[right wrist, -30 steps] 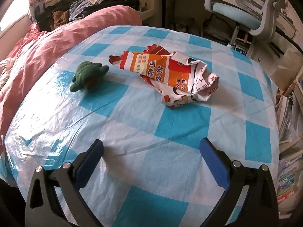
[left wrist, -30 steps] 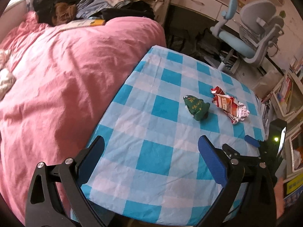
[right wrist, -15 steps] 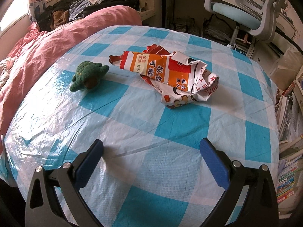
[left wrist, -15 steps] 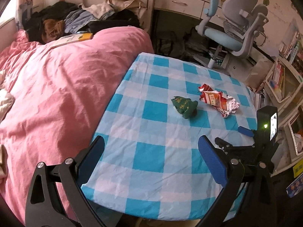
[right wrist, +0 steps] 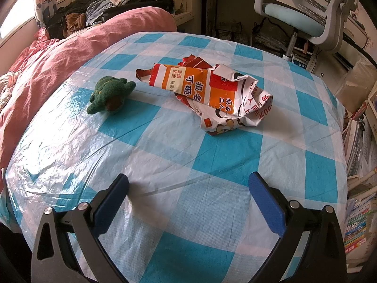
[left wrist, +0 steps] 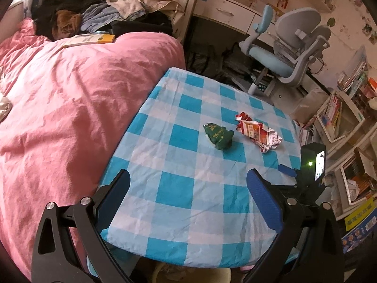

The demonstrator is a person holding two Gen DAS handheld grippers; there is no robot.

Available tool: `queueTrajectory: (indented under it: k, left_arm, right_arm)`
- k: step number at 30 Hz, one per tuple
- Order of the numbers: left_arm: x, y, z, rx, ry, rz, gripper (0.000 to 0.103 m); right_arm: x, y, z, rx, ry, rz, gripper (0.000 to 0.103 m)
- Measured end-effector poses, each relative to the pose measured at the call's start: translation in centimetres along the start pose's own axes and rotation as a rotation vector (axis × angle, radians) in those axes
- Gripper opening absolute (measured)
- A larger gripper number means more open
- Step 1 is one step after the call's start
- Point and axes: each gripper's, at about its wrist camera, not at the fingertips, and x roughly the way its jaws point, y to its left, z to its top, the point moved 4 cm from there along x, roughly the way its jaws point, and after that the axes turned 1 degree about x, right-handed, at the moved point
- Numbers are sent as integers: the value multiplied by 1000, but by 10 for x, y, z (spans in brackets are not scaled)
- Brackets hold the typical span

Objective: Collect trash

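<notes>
Left view pulls back and higher since 1.0 s ago: more of the pink bed (left wrist: 70, 108) and the bench's near edge now show; right view is unchanged. Left gripper (left wrist: 188, 184) hovers above the near end of the bench (left wrist: 174, 188), fingers (left wrist: 264, 200) spread wide, nothing between them. Right gripper (right wrist: 188, 188) sits low over the bench (right wrist: 212, 160), fingers (right wrist: 266, 200) released, also empty. Crumpled wrapper (right wrist: 212, 94), orange, red and white with printed characters, lies on the checked cloth above centre of the right view, well ahead of the fingers. Same wrapper (left wrist: 258, 134) appears right of centre in the left view. Green plush toy (right wrist: 109, 94) lies just left of it, apart from it; in the left view (left wrist: 219, 135) likewise. Right gripper's body (left wrist: 311, 165) shows at the right edge of the left view.
</notes>
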Motion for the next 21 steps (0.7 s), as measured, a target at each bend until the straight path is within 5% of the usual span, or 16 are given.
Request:
queueTrajectory:
  k: [21]
  left_arm:
    - [-7,-8,1,43,-32,11,95]
  right_arm:
    - [0,-2,0,0,0,0,97]
